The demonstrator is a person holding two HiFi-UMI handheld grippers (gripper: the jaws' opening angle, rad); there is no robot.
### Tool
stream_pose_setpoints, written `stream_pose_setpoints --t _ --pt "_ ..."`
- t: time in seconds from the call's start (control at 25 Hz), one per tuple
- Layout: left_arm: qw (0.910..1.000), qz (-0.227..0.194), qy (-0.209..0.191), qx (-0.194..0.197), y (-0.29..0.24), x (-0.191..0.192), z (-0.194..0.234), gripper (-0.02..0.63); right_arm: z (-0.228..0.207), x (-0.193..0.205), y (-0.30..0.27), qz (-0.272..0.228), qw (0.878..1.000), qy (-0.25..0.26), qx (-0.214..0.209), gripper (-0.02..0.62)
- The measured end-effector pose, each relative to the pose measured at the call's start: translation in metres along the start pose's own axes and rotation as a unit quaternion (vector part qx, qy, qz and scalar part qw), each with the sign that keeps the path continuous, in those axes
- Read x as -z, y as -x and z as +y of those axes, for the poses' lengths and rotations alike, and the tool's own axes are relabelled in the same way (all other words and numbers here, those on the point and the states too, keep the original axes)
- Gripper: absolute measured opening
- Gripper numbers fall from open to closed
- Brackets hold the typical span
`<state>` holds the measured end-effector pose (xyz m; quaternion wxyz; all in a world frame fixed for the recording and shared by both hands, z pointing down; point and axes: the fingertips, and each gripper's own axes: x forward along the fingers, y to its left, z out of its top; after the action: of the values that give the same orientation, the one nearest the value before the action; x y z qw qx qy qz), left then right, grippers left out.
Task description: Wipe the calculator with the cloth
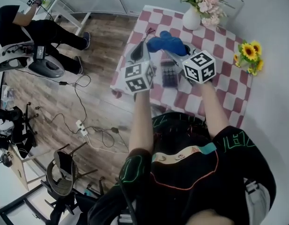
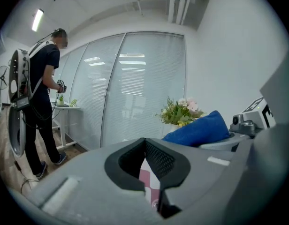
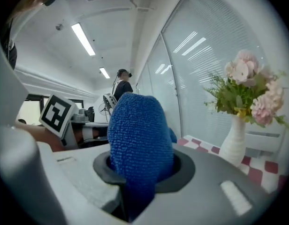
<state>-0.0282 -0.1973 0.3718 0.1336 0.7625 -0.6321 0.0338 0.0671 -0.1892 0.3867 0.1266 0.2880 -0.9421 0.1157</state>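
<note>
A dark calculator (image 1: pixel 170 75) lies on the pink-and-white checkered table (image 1: pixel 229 86), between my two grippers. My right gripper (image 1: pixel 171 50) is shut on a blue cloth (image 1: pixel 165 42), which bulges out past the jaws above the calculator's far end. In the right gripper view the blue cloth (image 3: pixel 140 144) fills the space between the jaws. My left gripper (image 1: pixel 145 45) hovers by the table's left edge, just left of the cloth. Its jaws stand shut with nothing between them (image 2: pixel 151 177). The left gripper view shows the cloth (image 2: pixel 198 130) to the right.
A white vase of pink flowers (image 1: pixel 192 18) stands at the table's far edge, and sunflowers (image 1: pixel 249 55) lie at its right side. Left of the table is wooden floor with cables (image 1: pixel 83 125), a chair (image 1: pixel 62 172) and another person (image 1: pixel 36 27).
</note>
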Motion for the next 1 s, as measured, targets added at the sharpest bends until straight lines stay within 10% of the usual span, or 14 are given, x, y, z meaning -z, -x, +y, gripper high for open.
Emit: stream_pose_setpoints --t 0.68,1.0 --pt "0.9950 -0.071 -0.070 -0.002 -0.017 -0.099 -0.025 0.009 -0.061 -0.140 0.030 -0.100 0.986 0.045 0.123 0.120" --pt "0.9898 -0.110 -0.091 0.008 -0.016 -0.129 -0.037 0.009 -0.077 -0.141 0.064 -0.116 0.968 0.026 0.222 0.117"
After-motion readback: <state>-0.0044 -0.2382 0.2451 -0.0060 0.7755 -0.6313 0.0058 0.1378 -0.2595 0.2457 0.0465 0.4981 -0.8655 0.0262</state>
